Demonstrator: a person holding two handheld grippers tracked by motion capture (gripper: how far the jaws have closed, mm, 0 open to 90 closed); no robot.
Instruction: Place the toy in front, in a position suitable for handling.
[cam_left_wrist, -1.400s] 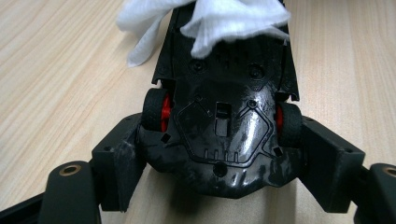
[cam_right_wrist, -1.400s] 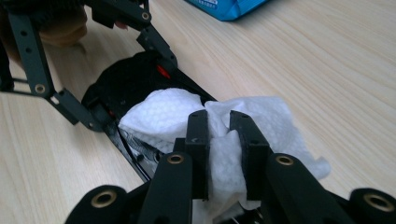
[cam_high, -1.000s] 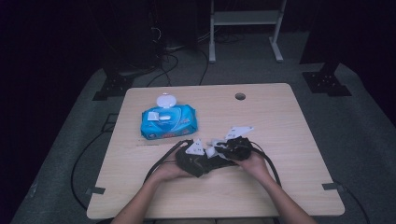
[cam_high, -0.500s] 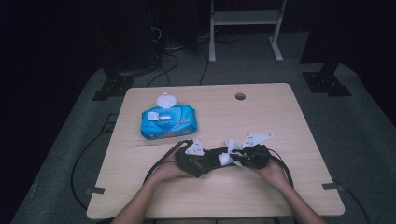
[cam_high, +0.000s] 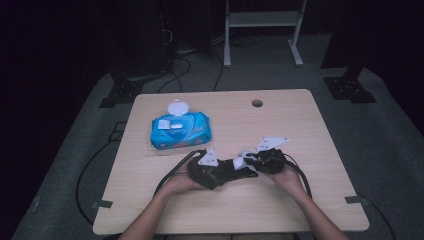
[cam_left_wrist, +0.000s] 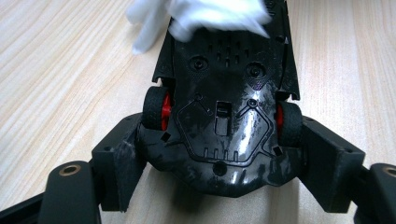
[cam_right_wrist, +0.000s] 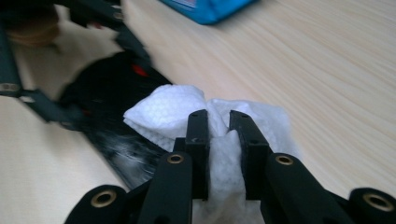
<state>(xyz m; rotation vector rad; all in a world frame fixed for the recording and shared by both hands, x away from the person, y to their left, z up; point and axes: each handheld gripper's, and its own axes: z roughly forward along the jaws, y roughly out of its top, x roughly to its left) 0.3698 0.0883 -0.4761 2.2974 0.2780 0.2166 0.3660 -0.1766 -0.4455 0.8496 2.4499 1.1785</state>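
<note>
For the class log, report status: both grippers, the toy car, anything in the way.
Left gripper clamped on upturned black toy car. Right gripper shut on white wipe, wipe touching the car's underside. Blue wipes pack lies apart, lid open; nothing in the way.

I am holding a black toy car (cam_left_wrist: 224, 116) upside down, its glossy underside facing up, streaked wet and showing black wheels on red hubs at both sides. A crumpled white wet wipe (cam_right_wrist: 187, 116) is lying bunched against the car's underside near one end, just above the wooden table (cam_high: 300, 125).
</note>
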